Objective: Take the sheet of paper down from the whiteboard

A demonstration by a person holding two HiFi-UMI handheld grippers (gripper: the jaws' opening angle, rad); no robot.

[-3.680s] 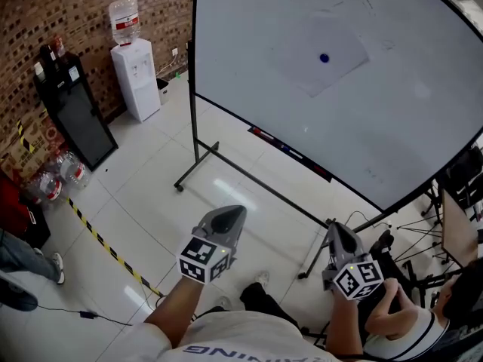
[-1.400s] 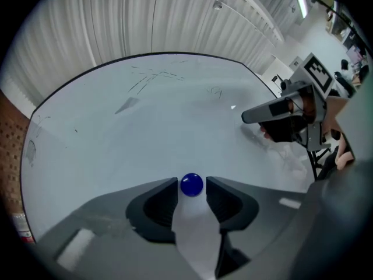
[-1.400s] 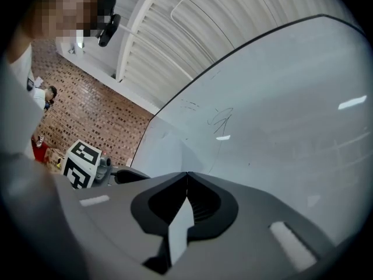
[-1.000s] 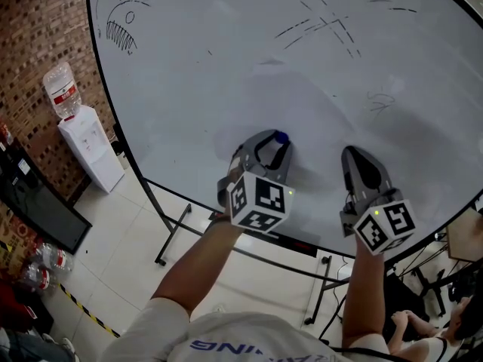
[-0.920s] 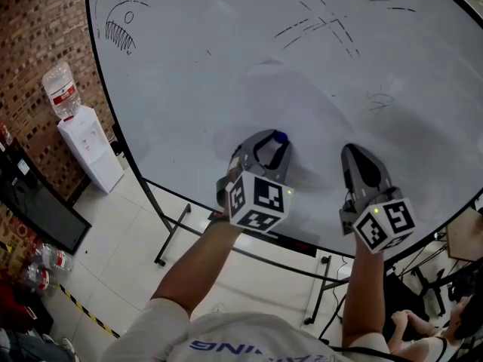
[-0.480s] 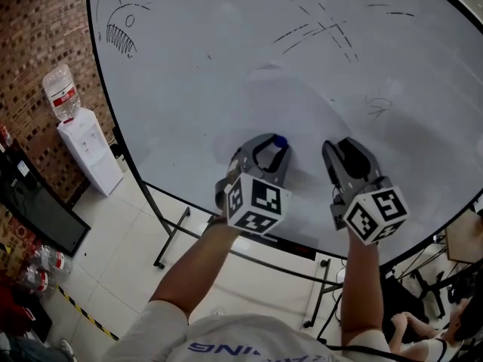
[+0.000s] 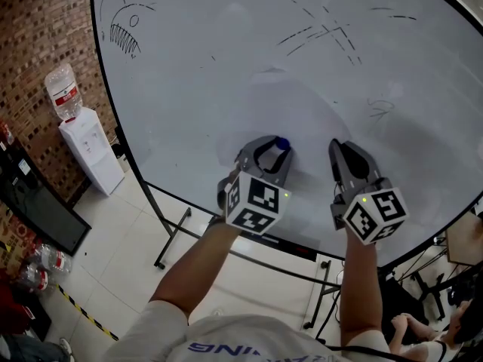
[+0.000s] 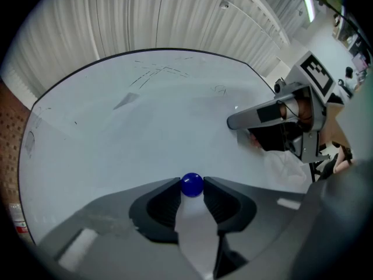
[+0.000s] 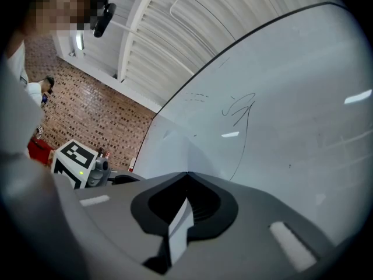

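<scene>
A white sheet of paper (image 7: 302, 108) lies flat on the whiteboard (image 7: 189, 66), pinned by a round blue magnet (image 7: 281, 142). My left gripper (image 7: 275, 145) reaches level to the board, and its pads press the magnet (image 8: 192, 185) from both sides. My right gripper (image 7: 339, 148) is just to the right, shut on the sheet's edge. In the right gripper view a strip of the paper (image 9: 178, 223) runs back between the shut jaws of the right gripper (image 9: 186, 175). The left gripper view shows the right gripper (image 8: 250, 117) against the sheet (image 8: 169, 139).
Black scribbles (image 7: 324, 32) and a drawing (image 7: 121, 32) mark the board. A water dispenser (image 7: 87, 149) and a black cabinet (image 7: 34, 206) stand by the brick wall at left. The board's stand (image 7: 170, 240) is below my arms. A seated person (image 7: 426, 330) is at the lower right.
Earlier I stood back from the board with both grippers low. Over the last second the right gripper shifted left, towards the left gripper. The left gripper has stayed on the magnet.
</scene>
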